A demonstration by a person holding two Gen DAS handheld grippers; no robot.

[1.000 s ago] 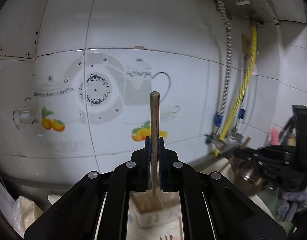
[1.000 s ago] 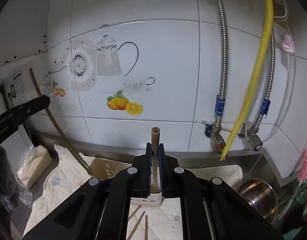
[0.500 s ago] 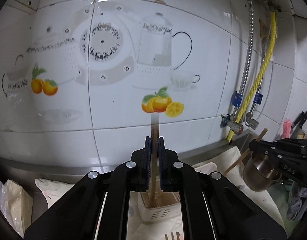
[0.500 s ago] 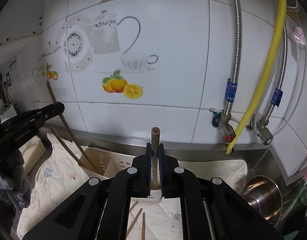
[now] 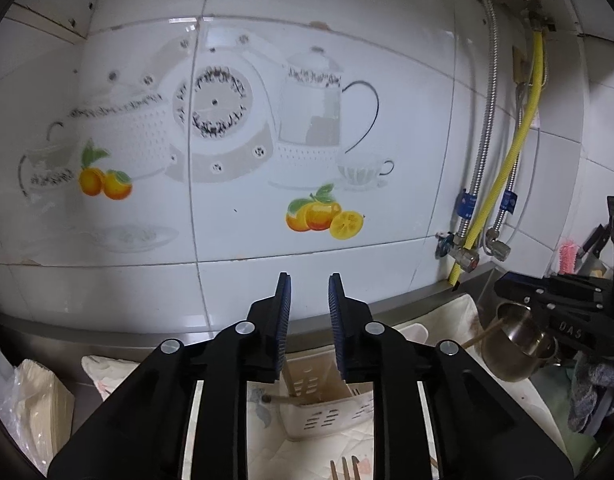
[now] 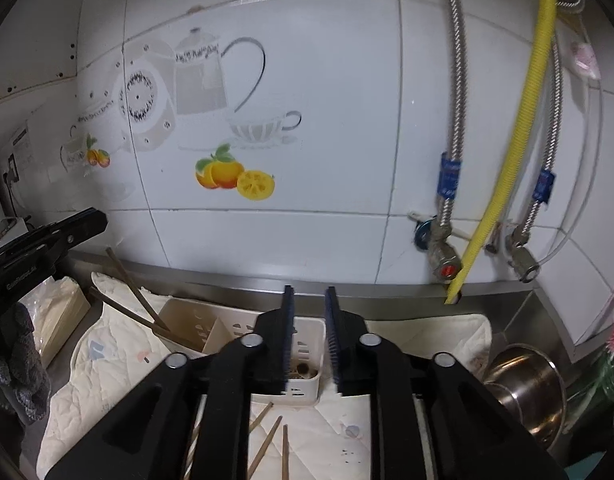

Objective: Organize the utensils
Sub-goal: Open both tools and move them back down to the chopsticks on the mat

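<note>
My left gripper (image 5: 310,280) hovers over the cream slotted utensil holder (image 5: 327,412); its jaws are opening and nothing is between them. A wooden chopstick (image 5: 289,380) stands in the holder just below. My right gripper (image 6: 309,292) is over the same holder (image 6: 307,332); its jaws are opening too, with an empty gap. A chopstick's round end (image 6: 303,369) shows inside the right compartment. Two chopsticks (image 6: 135,292) lean out of the left compartment, below the left gripper (image 6: 87,224). Loose chopsticks (image 6: 267,440) lie on the cloth.
A quilted cloth (image 6: 107,380) covers the steel counter against the tiled wall. A steel pot (image 6: 523,380) stands at the right, under the pipes and yellow hose (image 6: 519,140). Fork tines (image 5: 347,468) show near the bottom edge. A bag of paper (image 5: 39,400) lies left.
Both grippers were shut on upright chopsticks; now both jaws stand apart and the chopsticks have dropped into the holder. The left gripper has sunk toward the holder.
</note>
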